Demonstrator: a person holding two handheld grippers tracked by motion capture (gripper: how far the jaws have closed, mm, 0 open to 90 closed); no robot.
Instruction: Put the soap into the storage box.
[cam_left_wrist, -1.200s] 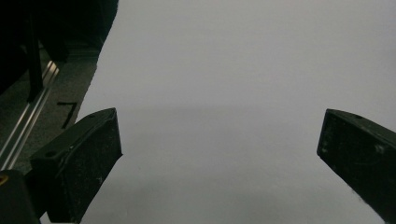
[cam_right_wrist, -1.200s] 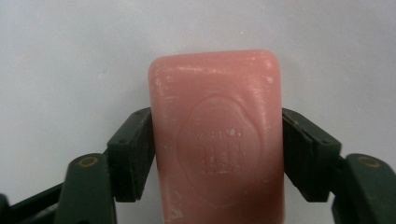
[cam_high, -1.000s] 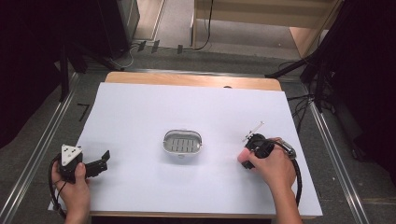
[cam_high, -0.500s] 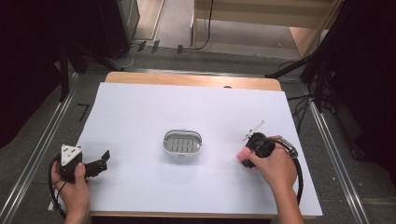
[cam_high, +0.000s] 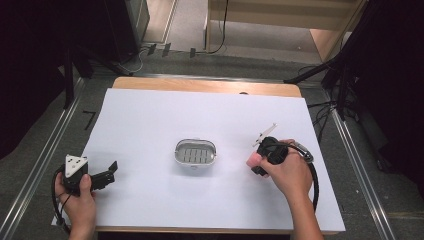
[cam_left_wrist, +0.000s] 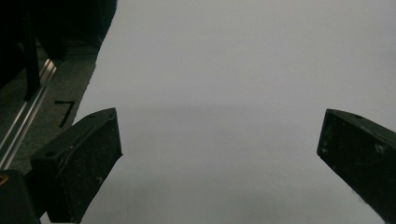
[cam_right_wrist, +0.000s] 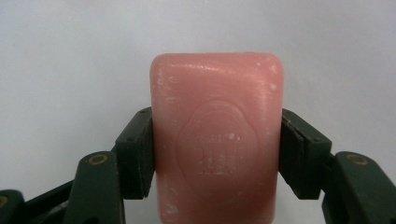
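Note:
A pink bar of soap (cam_right_wrist: 217, 140) with an embossed seal sits between the two black pads of my right gripper (cam_right_wrist: 217, 154), which is shut on its long sides. From above, that gripper (cam_high: 256, 162) hangs just over the white sheet, right of centre, with the pink soap (cam_high: 254, 159) showing at its tip. An oval metal soap dish (cam_high: 196, 153) with a slotted floor stands in the middle of the table, a short way left of the soap. My left gripper (cam_high: 111, 170) rests near the front left corner, jaws wide apart; its own view has nothing between its fingers (cam_left_wrist: 84, 163).
A white sheet (cam_high: 200, 115) covers the wooden table. A metal rail (cam_high: 40, 165) runs along the left side and another along the right. Dark stands and cables lie on the floor beyond the far edge and at the right.
My right gripper has risen a little with the soap in it and edged slightly toward the dish. The left gripper and the dish have stayed put.

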